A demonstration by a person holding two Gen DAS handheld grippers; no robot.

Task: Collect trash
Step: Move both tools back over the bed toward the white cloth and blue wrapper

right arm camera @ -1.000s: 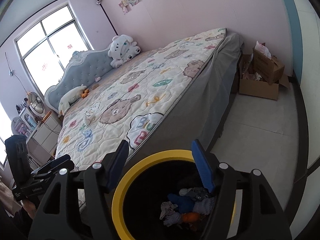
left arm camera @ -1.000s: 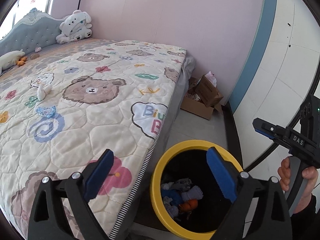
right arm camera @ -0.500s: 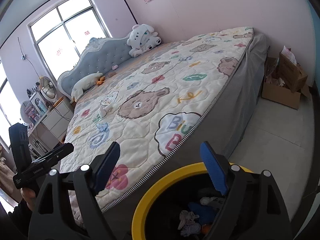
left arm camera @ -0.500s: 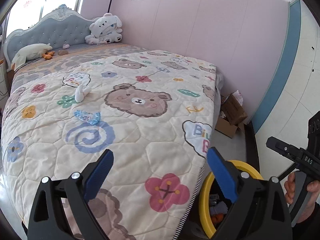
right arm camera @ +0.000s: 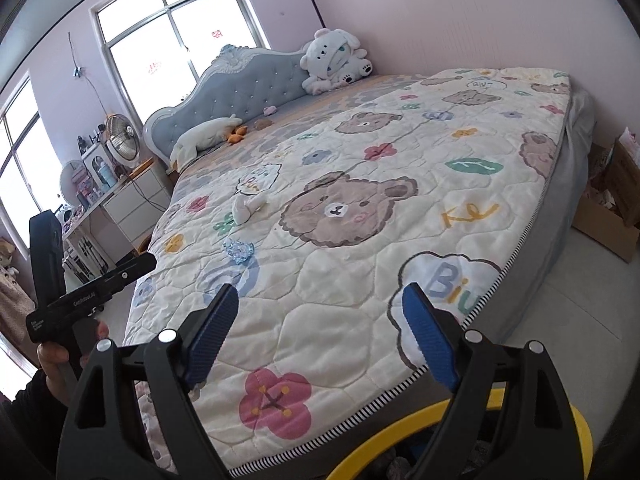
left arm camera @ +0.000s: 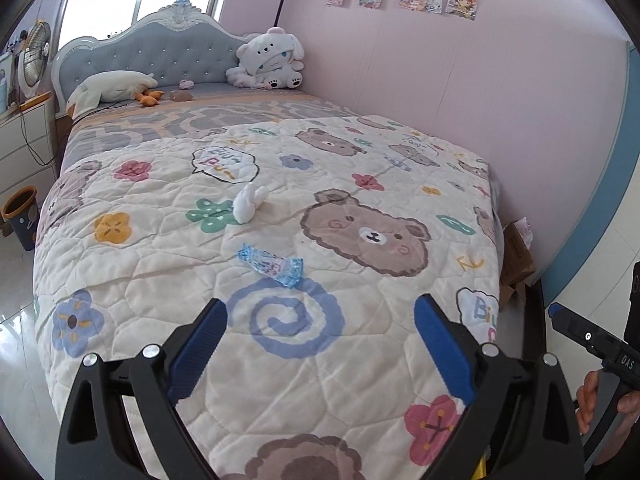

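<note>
Blue wrapper [left arm camera: 271, 266] beyond gaping left claw [left arm camera: 320, 340], white tissue [left arm camera: 249, 202] farther (both on quilt [left arm camera: 160, 264])

— What are you seeing lying on the quilt [left arm camera: 360, 360]?
— You're finding a wrapper [left arm camera: 271, 265] lying near its middle, a crumpled tissue [left arm camera: 249, 202] sitting just beyond it, and a plush toy [left arm camera: 269, 60] leaning at the far headboard [left arm camera: 160, 54].
— And the bin [right arm camera: 460, 428]?
— It's standing on the floor at the bed's near corner.

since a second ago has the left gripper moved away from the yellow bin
Yes. The left gripper has swung from over the bin onto the bed, now facing the blue wrapper; both stay open.
</note>
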